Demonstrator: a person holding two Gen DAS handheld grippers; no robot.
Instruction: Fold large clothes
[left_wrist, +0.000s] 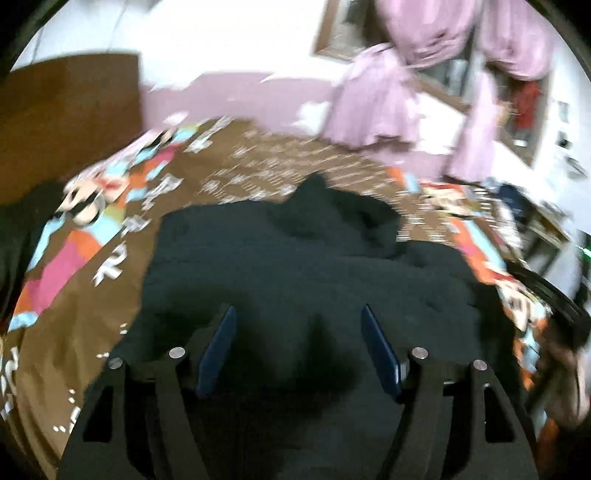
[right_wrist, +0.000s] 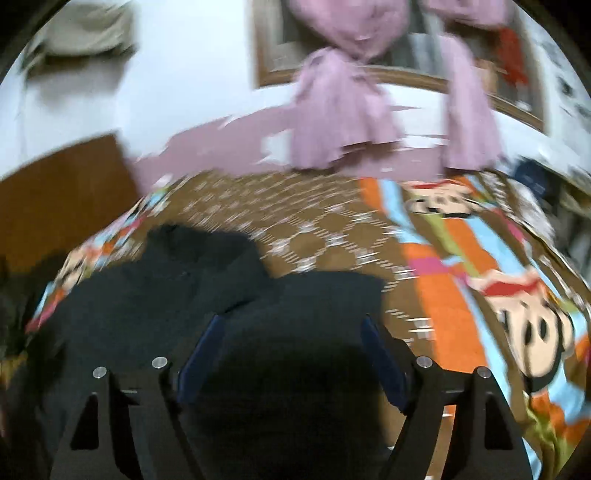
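A large dark garment (left_wrist: 295, 258) lies spread on the patterned bedspread (left_wrist: 74, 295), bunched into a hump at its far end. My left gripper (left_wrist: 297, 314) hangs over it, open, with its blue pads (left_wrist: 218, 350) wide apart and nothing between them. In the right wrist view the same dark garment (right_wrist: 166, 295) fills the lower left, one flap lying over another. My right gripper (right_wrist: 291, 323) is open above its right part, blue pads (right_wrist: 384, 358) spread, holding nothing. Both views are motion-blurred.
The bed carries a brown cover with cartoon faces and coloured stripes (right_wrist: 480, 277). A brown wooden headboard (left_wrist: 66, 110) stands at the left. Tied lilac curtains (right_wrist: 332, 122) hang over a framed window behind the bed. Clutter lines the right wall (left_wrist: 535, 206).
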